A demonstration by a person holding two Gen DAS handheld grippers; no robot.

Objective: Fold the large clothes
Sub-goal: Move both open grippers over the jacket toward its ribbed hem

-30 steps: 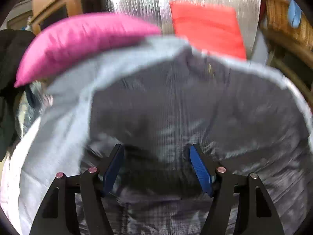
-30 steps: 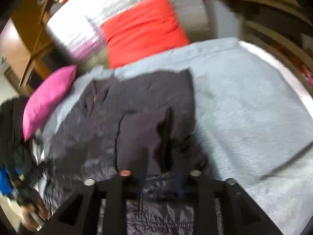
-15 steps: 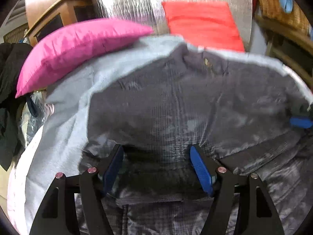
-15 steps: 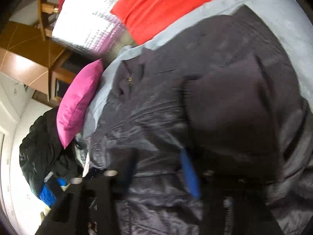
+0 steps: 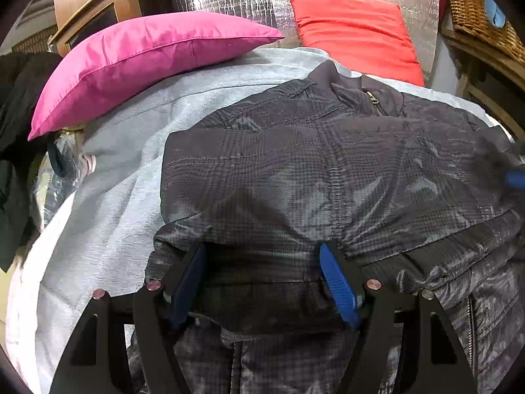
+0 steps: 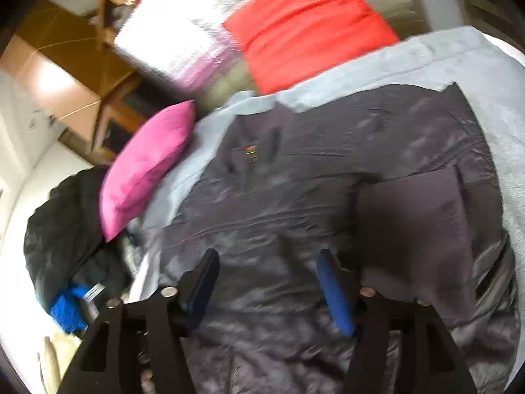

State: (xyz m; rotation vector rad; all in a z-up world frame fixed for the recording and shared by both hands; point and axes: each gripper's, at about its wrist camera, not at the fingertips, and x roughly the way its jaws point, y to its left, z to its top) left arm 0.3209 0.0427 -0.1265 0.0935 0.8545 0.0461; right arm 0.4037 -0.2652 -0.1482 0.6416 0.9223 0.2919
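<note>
A dark quilted jacket (image 5: 328, 164) lies spread on a grey bed cover (image 5: 108, 216), collar towards a pink pillow (image 5: 137, 59) and a red cushion (image 5: 357, 32). One sleeve (image 6: 416, 229) is already folded across its body. The left gripper (image 5: 262, 282) hovers over the hem with jaws spread, pinching nothing visible. The right gripper (image 6: 265, 282) has just been opening, its jaws apart over the fabric with nothing clamped between them. The folding looks barely begun: most folds remain.
</note>
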